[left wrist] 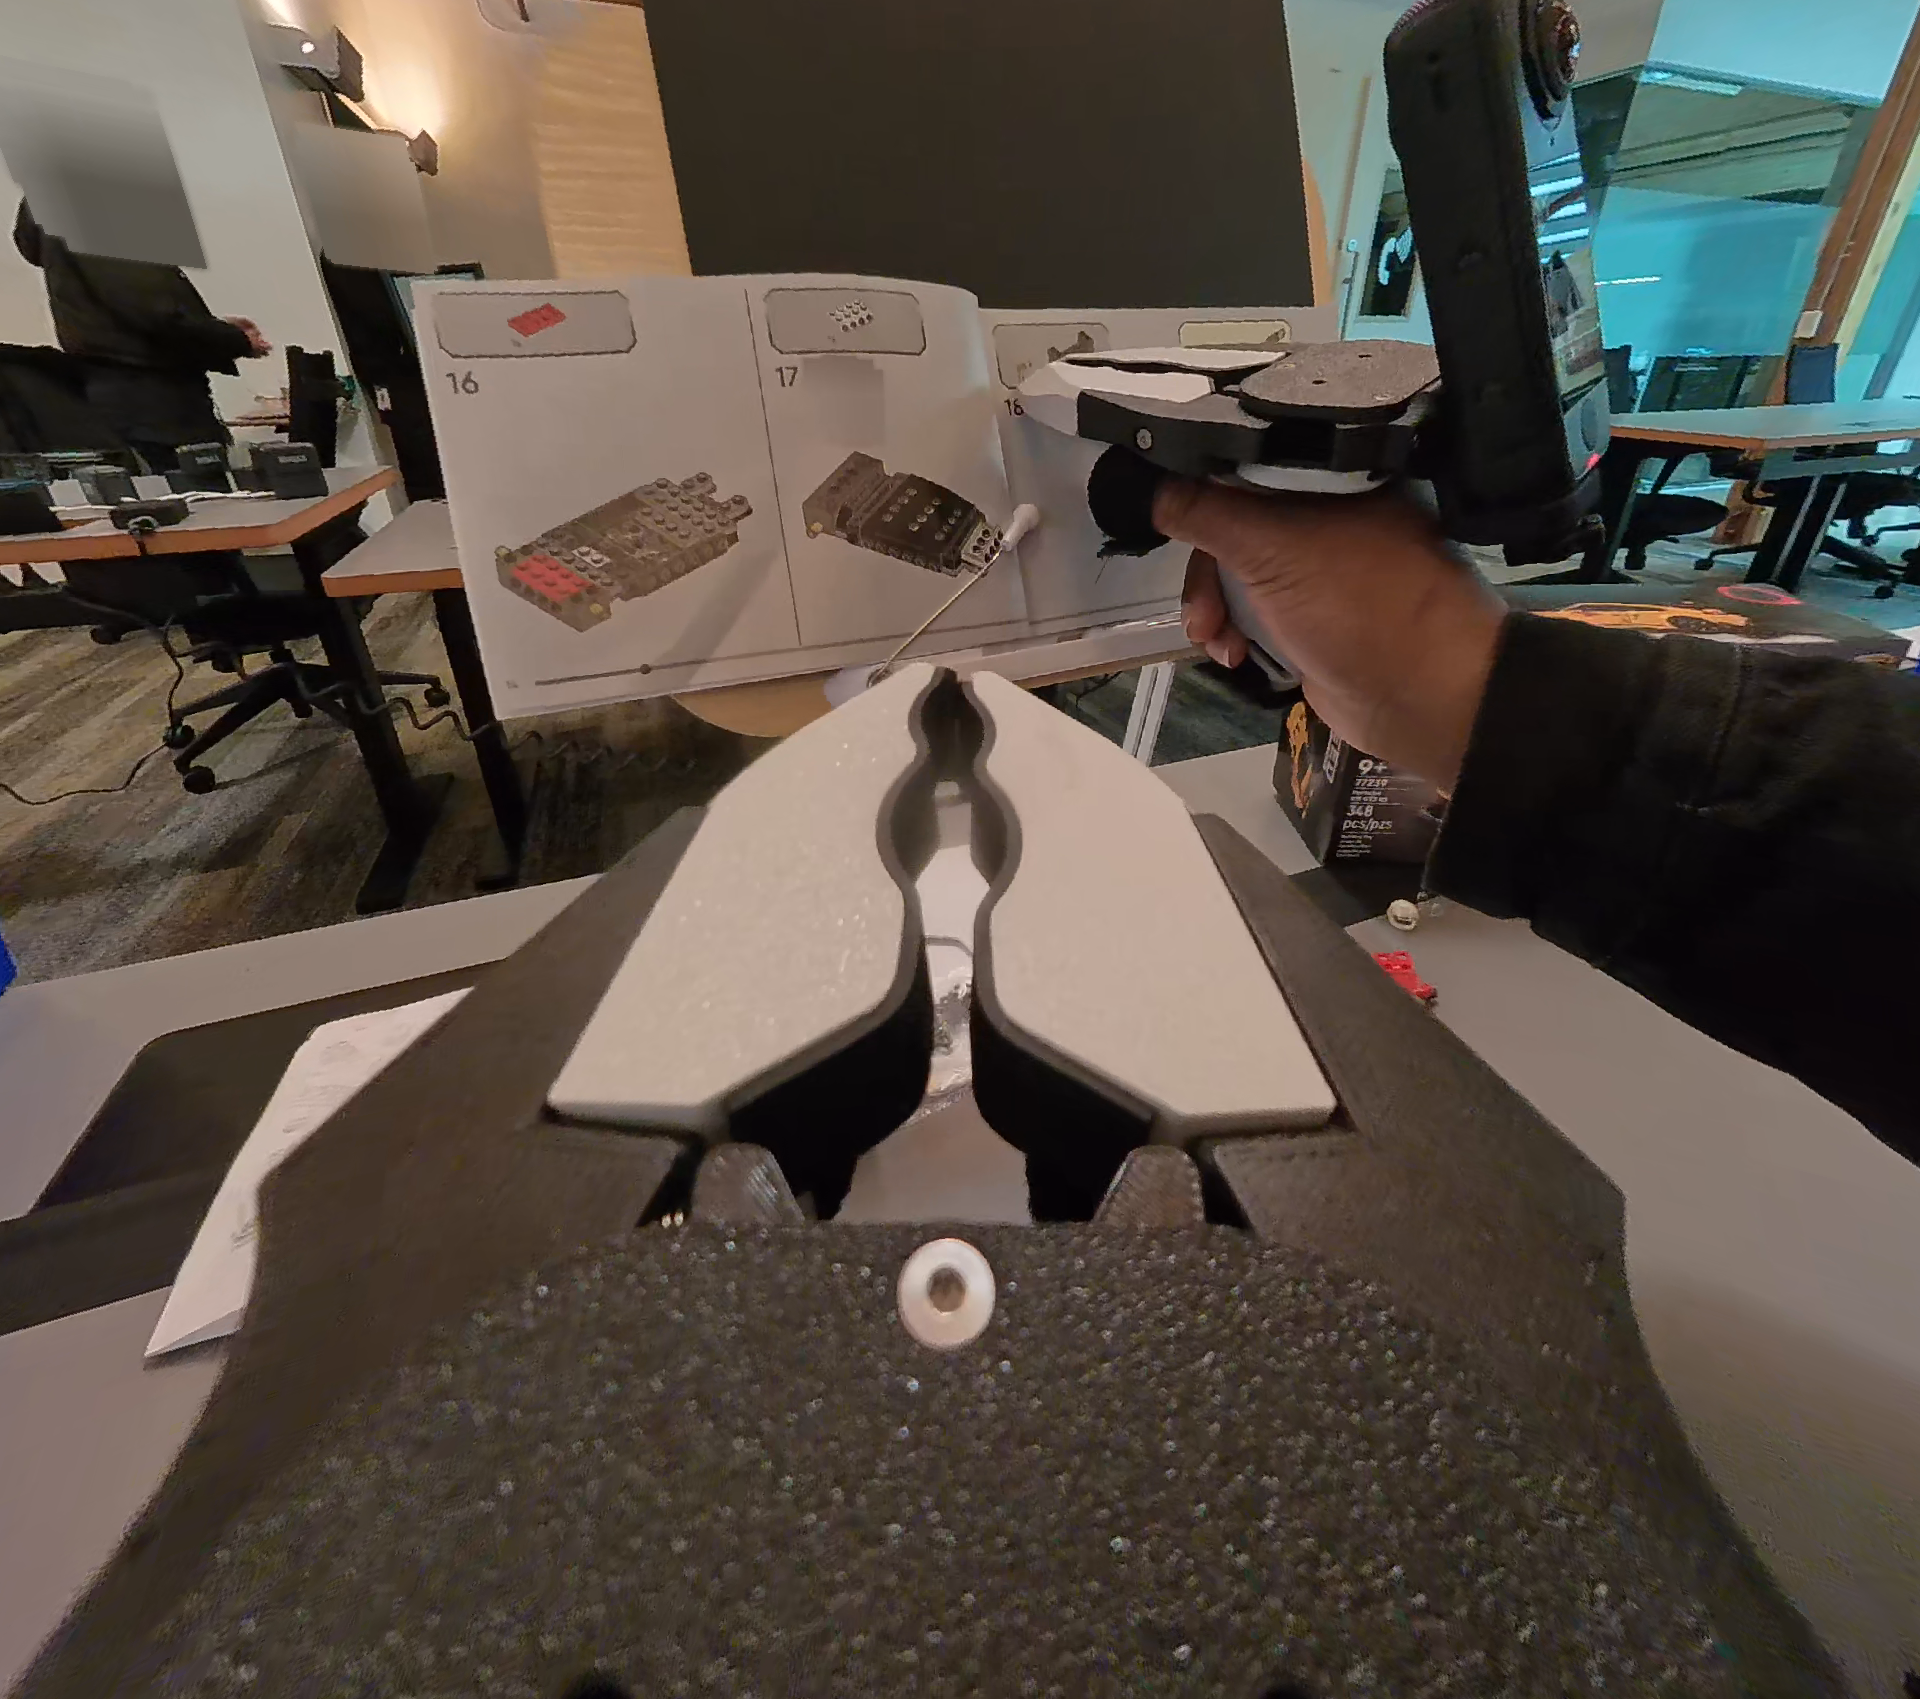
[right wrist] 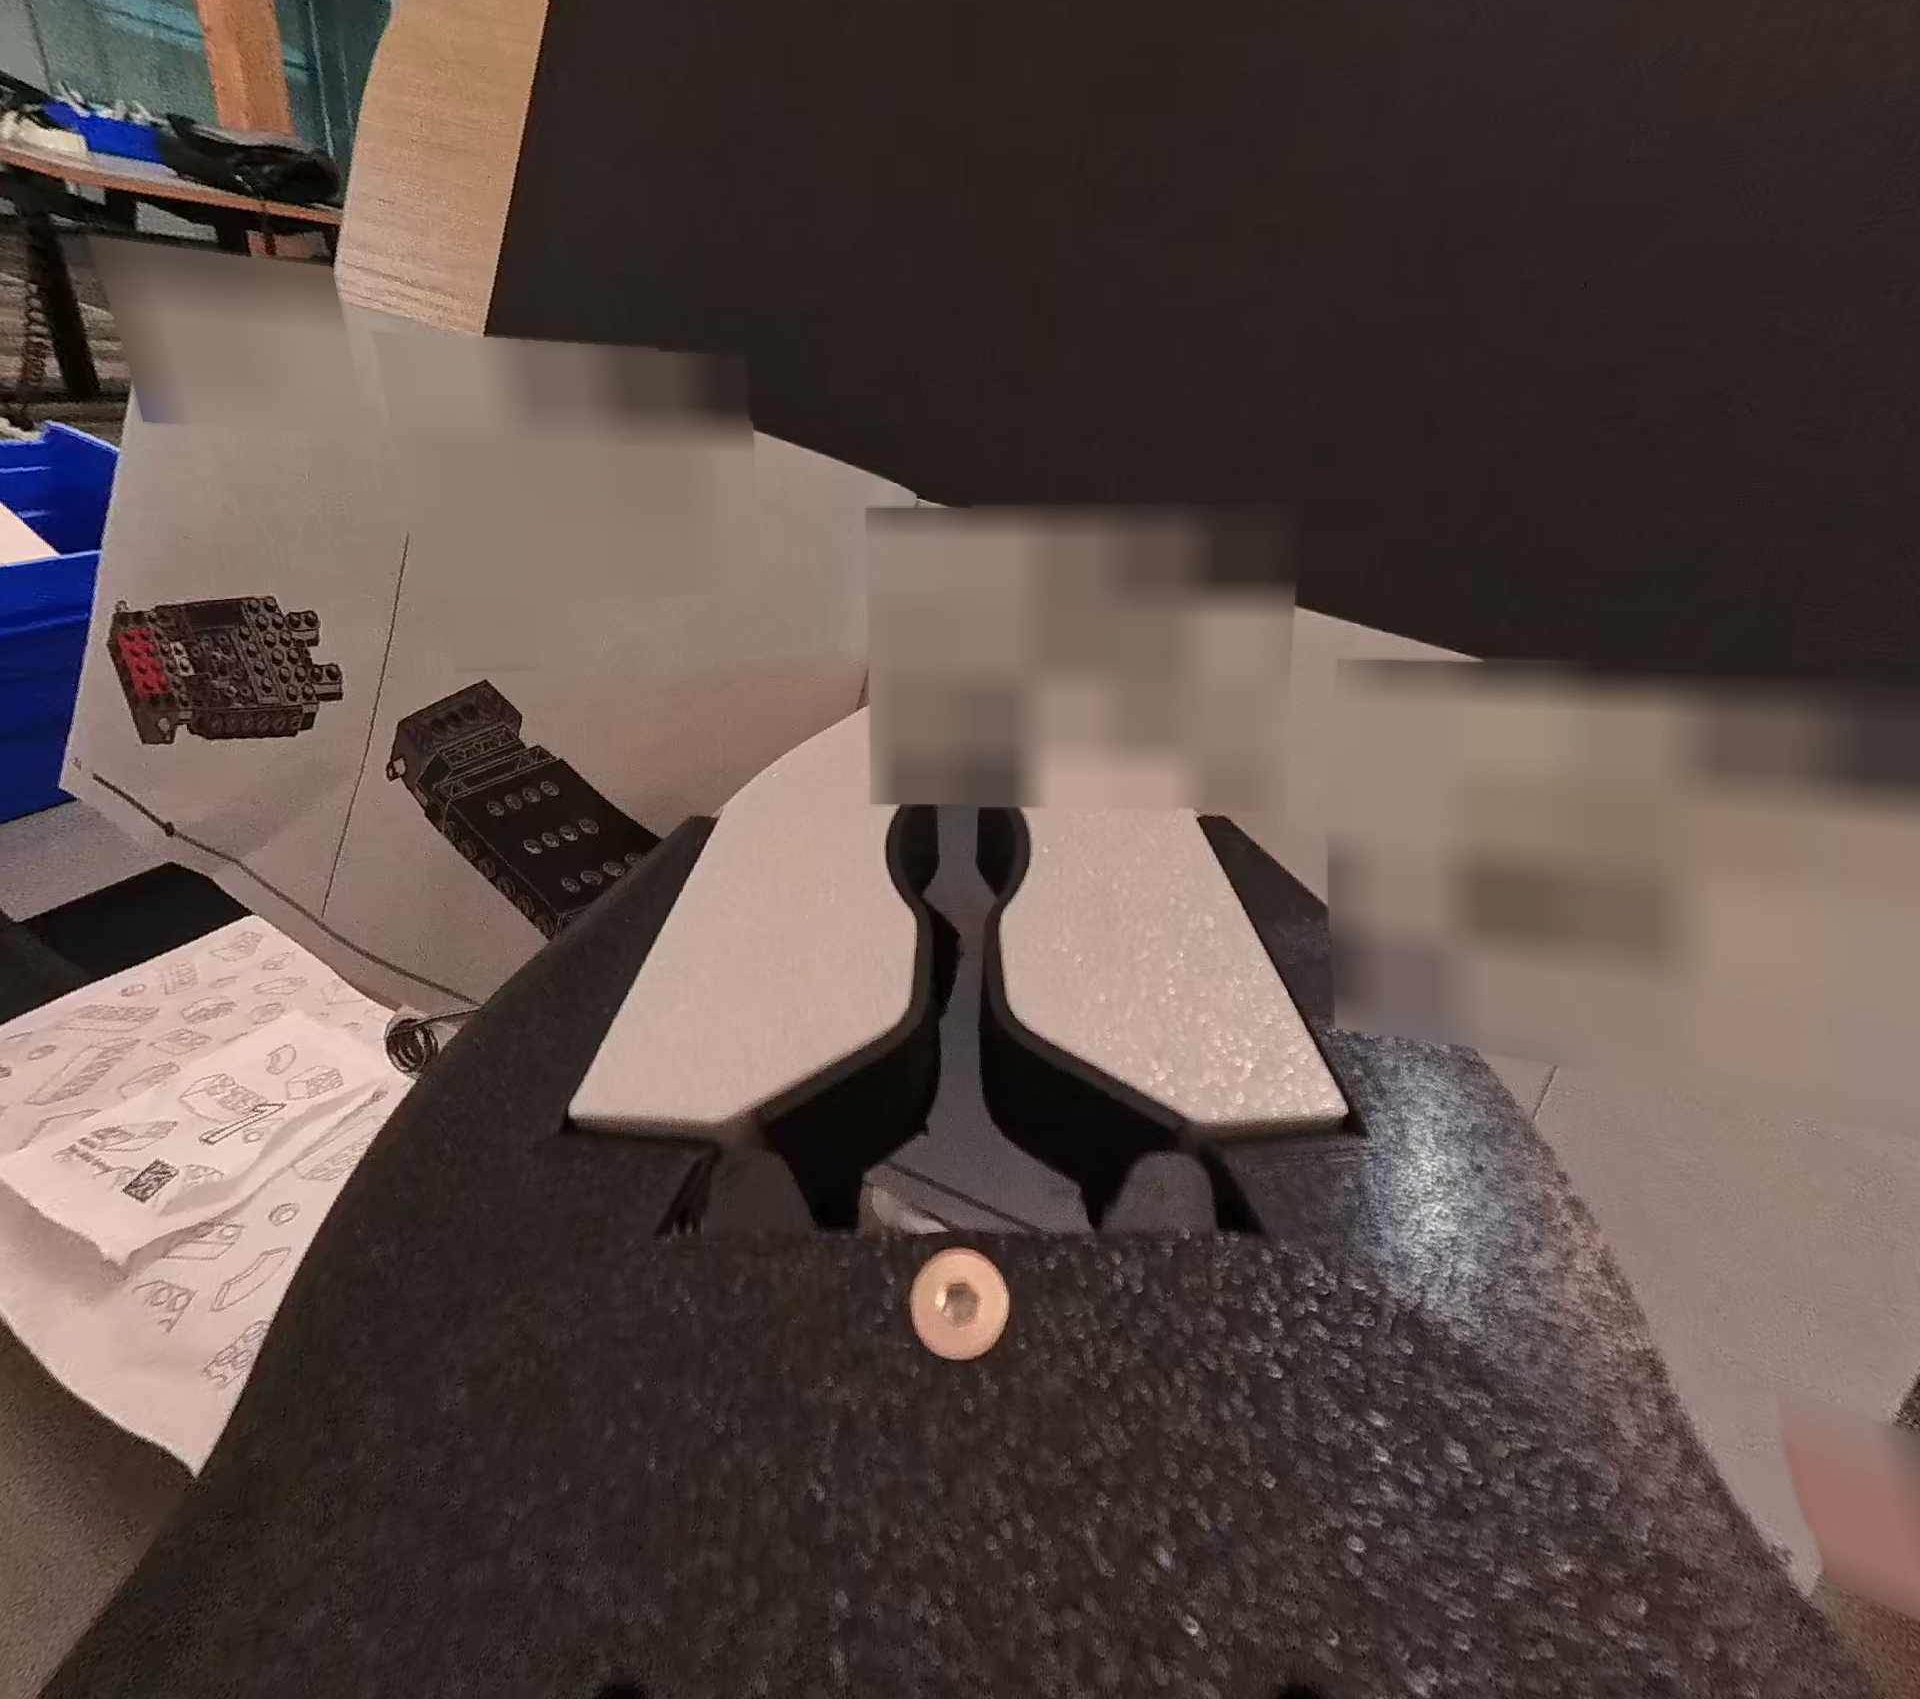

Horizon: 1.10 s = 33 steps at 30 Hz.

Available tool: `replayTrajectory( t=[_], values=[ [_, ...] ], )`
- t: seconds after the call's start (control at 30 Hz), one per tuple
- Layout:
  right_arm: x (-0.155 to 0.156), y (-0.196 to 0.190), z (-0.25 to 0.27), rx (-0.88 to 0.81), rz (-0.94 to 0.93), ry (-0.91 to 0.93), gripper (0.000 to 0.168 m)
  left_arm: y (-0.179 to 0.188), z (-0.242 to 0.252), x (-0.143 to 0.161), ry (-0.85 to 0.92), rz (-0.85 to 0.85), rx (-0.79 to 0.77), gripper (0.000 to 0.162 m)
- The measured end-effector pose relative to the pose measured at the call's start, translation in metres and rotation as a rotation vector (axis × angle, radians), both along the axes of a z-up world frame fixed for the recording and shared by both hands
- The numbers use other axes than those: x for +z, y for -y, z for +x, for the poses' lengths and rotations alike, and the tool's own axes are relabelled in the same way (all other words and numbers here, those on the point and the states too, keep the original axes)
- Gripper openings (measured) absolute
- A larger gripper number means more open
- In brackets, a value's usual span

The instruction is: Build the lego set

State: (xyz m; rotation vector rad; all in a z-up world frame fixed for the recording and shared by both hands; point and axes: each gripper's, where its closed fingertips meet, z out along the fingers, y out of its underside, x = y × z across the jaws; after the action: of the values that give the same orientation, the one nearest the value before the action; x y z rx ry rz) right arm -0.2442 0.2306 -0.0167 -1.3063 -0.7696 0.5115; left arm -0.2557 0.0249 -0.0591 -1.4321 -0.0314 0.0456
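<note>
Grippers are both hanging above the tabletop (left wrist: 1714, 1130) with jaws drawn nearly together and nothing between them. The left gripper (left wrist: 948, 693) is pointing at the propped instruction booklet (left wrist: 717, 486) along the far edge. The right gripper (left wrist: 1049, 382), gripped by a hand (left wrist: 1320, 600), is reaching across in front of the booklet's right-hand page. A small red brick (left wrist: 1405, 972) is lying near the right edge, to the right of the left gripper and below the right one, so the right hand seems nearer. Its long axis is too small to judge.
</note>
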Motion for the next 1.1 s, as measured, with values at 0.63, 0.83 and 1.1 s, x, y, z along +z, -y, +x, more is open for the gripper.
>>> replayTrajectory(
  t=[0.63,0.83,1.1],
  values=[
    [0.008,-0.016,0.028,-0.054,0.043,0.026,0.000,-0.002,-0.001,-0.007,-0.001,-0.028,0.002,0.000],
    [0.005,-0.018,0.029,-0.052,0.037,0.032,0.000,-0.004,0.001,-0.011,-0.002,-0.038,-0.004,0.000],
    [-0.001,0.028,0.050,0.097,0.023,0.062,0.002,0.000,-0.011,-0.007,-0.036,-0.072,0.050,0.000]
  ],
)
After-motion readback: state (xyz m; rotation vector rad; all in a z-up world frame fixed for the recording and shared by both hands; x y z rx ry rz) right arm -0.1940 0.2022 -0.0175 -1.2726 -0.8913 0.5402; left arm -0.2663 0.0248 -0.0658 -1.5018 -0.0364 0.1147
